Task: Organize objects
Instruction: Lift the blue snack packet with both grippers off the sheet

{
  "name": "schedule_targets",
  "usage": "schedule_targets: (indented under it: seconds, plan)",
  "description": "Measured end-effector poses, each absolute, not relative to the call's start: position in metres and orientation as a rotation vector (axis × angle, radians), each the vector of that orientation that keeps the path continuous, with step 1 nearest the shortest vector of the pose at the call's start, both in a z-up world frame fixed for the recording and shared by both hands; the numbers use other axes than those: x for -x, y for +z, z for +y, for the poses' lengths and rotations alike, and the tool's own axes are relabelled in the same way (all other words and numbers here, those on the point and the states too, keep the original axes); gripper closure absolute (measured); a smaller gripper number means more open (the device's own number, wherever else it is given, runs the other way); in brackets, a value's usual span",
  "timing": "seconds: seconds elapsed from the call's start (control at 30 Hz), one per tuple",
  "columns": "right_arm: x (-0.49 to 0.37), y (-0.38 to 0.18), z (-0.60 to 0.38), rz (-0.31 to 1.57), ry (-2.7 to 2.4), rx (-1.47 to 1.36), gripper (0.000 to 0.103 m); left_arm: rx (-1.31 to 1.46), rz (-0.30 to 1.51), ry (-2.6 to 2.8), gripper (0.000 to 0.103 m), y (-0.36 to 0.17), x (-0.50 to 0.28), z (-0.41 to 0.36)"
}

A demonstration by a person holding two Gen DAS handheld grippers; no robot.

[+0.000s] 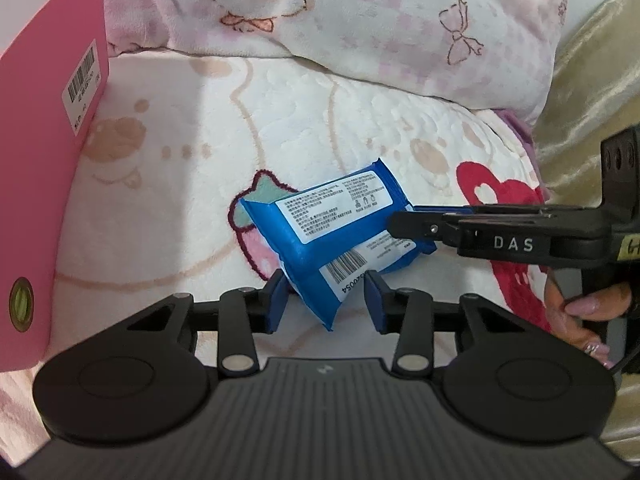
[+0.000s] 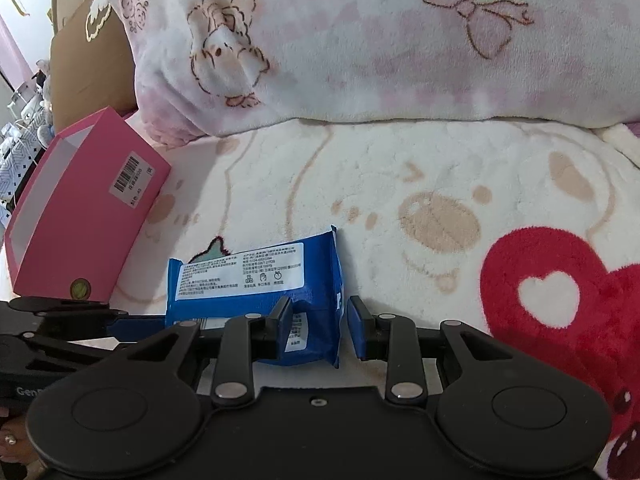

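Observation:
Two blue wipe packs lie stacked on the fleece blanket. The upper pack (image 1: 320,216) has a white text label; the lower pack (image 1: 344,276) shows a barcode. My left gripper (image 1: 326,300) is open, its blue fingers on either side of the lower pack's near corner. My right gripper (image 1: 404,226) comes in from the right and reaches the packs' right end. In the right wrist view the packs (image 2: 256,280) lie between the open fingers of my right gripper (image 2: 318,330). The left gripper (image 2: 92,320) enters from the left there.
An open pink box (image 1: 44,168) with a barcode sticker stands at the left; it also shows in the right wrist view (image 2: 80,216). A rolled pink-and-white blanket (image 2: 360,48) lies behind. A gold fabric (image 1: 592,72) is at the far right.

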State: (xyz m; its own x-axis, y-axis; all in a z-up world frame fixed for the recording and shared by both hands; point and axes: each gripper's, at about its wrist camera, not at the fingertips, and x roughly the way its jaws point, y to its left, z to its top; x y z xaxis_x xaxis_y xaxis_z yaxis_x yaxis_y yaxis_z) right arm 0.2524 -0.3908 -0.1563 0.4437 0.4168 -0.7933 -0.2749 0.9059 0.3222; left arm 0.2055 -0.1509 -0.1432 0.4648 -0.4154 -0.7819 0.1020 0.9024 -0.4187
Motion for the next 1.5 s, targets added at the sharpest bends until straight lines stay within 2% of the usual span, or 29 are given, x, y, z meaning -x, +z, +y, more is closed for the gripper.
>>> schedule_targets:
  seconds: [0.17,0.33,0.4,0.57,0.63,0.67,0.77,1.5]
  plan:
    - [-0.245,-0.157,-0.388,1.006,0.43,-0.119,0.07,0.3,1.055,-0.334,0.056,-0.146,-0.209,-0.152]
    - [-0.24,-0.153,-0.379,0.965,0.433,-0.021,0.07,0.357,1.067,-0.332,0.054,-0.145,-0.21,-0.145]
    - [-0.24,-0.15,-0.373,0.935,0.42,0.045,0.069,0.348,1.058,-0.315,0.048,-0.143,-0.211,-0.144]
    - [-0.252,-0.153,-0.378,0.958,0.431,-0.048,0.066,0.336,1.004,-0.291,0.043,-0.147,-0.212,-0.143]
    - [-0.252,-0.155,-0.383,0.97,0.441,-0.104,0.066,0.34,0.97,-0.285,0.048,-0.15,-0.21,-0.145]
    - [-0.252,-0.157,-0.386,0.982,0.451,-0.14,0.066,0.344,0.954,-0.288,0.058,-0.151,-0.209,-0.146]
    - [-0.247,-0.16,-0.39,0.97,0.453,-0.176,0.066,0.305,0.918,-0.274,0.065,-0.152,-0.205,-0.153]
    - [-0.189,-0.14,-0.359,0.945,0.407,-0.133,0.062,0.311,1.023,-0.294,0.069,-0.129,-0.184,-0.144]
